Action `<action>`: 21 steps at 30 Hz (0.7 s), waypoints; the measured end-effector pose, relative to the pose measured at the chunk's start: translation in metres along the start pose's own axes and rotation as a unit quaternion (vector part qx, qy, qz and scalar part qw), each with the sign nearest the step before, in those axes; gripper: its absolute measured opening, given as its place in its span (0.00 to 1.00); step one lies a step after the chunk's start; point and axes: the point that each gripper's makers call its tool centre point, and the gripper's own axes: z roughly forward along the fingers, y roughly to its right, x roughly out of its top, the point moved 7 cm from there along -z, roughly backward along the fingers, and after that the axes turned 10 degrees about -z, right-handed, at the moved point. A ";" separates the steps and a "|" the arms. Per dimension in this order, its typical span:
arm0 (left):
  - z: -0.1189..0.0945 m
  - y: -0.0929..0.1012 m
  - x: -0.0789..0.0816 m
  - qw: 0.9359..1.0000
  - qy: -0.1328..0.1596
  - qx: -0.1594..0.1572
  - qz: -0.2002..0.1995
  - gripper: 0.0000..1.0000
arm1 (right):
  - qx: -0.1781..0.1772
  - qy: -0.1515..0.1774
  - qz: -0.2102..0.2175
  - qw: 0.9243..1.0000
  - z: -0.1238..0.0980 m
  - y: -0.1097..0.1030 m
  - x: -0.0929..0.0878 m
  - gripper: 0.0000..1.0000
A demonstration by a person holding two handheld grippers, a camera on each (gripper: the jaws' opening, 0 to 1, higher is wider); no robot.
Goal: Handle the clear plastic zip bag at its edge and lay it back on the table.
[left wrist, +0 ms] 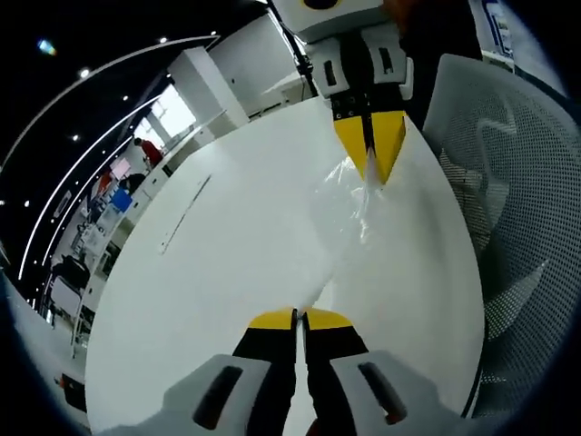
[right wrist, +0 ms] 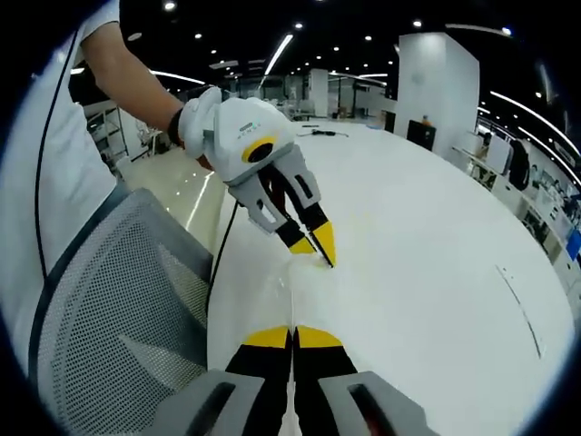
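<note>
The clear plastic zip bag (left wrist: 348, 225) hangs stretched between my two grippers just above the white table (left wrist: 209, 272). In the left gripper view my left gripper (left wrist: 298, 318) is shut on the bag's near edge. The right gripper (left wrist: 371, 168) comes down from the top, its yellow tips shut on the far edge. In the right gripper view my right gripper (right wrist: 292, 334) is shut on the bag (right wrist: 291, 295), which shows edge-on as a thin glossy strip. The left gripper (right wrist: 324, 250), held by a gloved hand (right wrist: 213, 123), pinches the other end.
A grey mesh office chair (left wrist: 517, 227) stands against the table's edge (right wrist: 222, 300), and its backrest (right wrist: 118, 300) shows beside me. A person in a white shirt (right wrist: 54, 163) stands behind it. A thin dark strip (left wrist: 186, 213) lies on the table. Desks and shelves stand farther off.
</note>
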 end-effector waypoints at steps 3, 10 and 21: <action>0.000 0.001 0.001 1.000 -0.001 -0.001 0.001 0.00 | -0.016 -0.003 0.005 1.000 -0.003 0.001 -0.003 0.00; -0.004 0.003 0.004 1.000 0.002 -0.002 -0.007 0.00 | -0.045 -0.006 0.019 0.999 -0.002 0.008 -0.011 0.00; -0.011 0.008 0.006 1.000 0.002 0.002 -0.020 0.00 | -0.072 -0.032 0.014 0.997 0.003 0.015 -0.020 0.00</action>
